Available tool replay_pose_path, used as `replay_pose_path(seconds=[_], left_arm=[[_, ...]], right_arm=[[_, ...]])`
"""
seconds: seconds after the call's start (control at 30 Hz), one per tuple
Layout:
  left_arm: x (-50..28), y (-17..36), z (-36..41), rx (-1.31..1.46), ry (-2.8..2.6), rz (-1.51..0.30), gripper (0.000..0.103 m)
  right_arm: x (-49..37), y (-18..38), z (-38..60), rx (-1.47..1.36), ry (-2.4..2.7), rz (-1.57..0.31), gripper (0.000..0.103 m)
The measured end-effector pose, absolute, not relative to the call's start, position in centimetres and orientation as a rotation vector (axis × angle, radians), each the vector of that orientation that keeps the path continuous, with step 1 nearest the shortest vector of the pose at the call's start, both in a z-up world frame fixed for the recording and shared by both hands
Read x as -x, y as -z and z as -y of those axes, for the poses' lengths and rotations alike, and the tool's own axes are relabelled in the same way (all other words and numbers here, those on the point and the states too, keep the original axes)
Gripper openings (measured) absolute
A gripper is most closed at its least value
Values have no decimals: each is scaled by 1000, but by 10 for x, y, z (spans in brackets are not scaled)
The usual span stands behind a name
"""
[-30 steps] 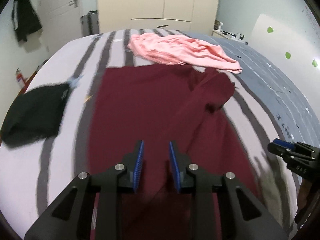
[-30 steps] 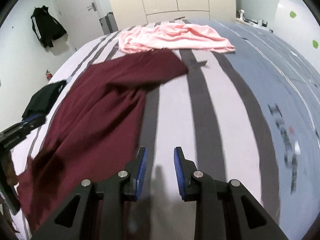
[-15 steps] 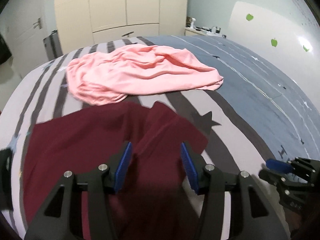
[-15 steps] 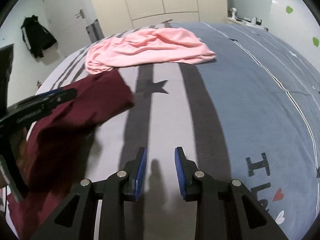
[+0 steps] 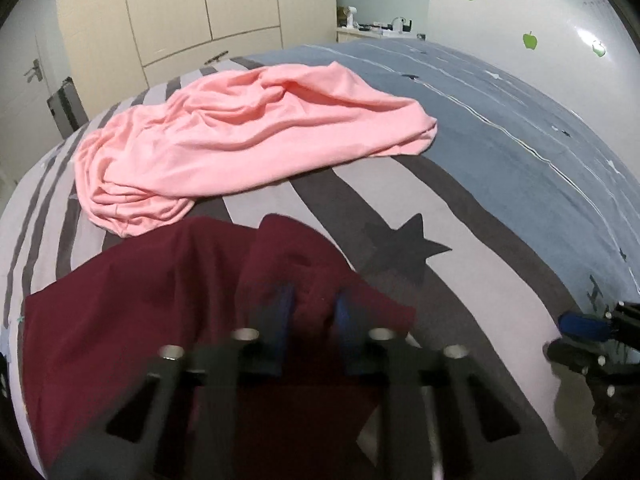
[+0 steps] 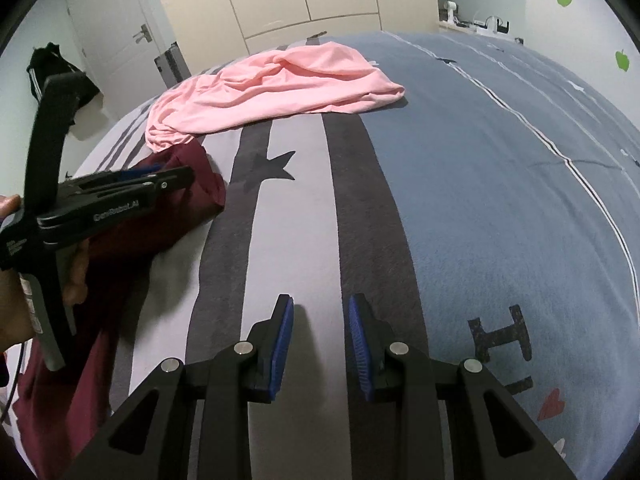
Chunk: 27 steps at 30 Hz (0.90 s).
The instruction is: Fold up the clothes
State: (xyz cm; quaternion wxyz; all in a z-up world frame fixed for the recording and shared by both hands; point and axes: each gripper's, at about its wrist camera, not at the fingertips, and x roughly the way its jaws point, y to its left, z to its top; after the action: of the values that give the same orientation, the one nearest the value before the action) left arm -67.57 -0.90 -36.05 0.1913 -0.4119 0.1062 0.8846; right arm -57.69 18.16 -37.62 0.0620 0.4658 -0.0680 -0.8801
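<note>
Fingers (image 5: 285, 312) of the left gripper (image 5: 312, 312) have just been closing, and a bunched fold of the maroon garment (image 5: 140, 312) sits between their blue pads, pinched at the garment's near right corner; the picture is blurred there, so the contact itself is soft-edged. From the right wrist view the left gripper (image 6: 176, 176) points across the same maroon edge, a person's hand (image 6: 76, 264) wrapped around its handle. The right gripper (image 6: 320, 340) hangs over bare bedding, its fingers (image 6: 280, 344) parted with nothing between them.

The maroon garment lies spread on the near left part of the bed (image 5: 500, 152), partly folded over itself. Just beyond it, touching or nearly touching its far edge, a crumpled pink garment (image 5: 248, 136) lies across the striped and blue sheet. A grey star (image 5: 404, 248) is printed on the sheet to the right of the maroon cloth. Cream wardrobe doors (image 5: 200, 12) stand behind the bed.
</note>
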Motion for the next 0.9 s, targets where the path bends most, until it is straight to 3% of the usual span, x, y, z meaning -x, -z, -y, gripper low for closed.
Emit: replay_pose_path(seconds=[0.47,0.67,0.9], left_arm=[[684,309,74,1111,-2575,-15,9],[710,283,156,1147,-2693,141,7],[738,270,256,1210,-2826,121,6]], right_arm=[[582,371,-166,-1415,2669,210,26],[585,359,-140,-1392,2656,225,26],[600,348,-89,-1345,2611,241,26]])
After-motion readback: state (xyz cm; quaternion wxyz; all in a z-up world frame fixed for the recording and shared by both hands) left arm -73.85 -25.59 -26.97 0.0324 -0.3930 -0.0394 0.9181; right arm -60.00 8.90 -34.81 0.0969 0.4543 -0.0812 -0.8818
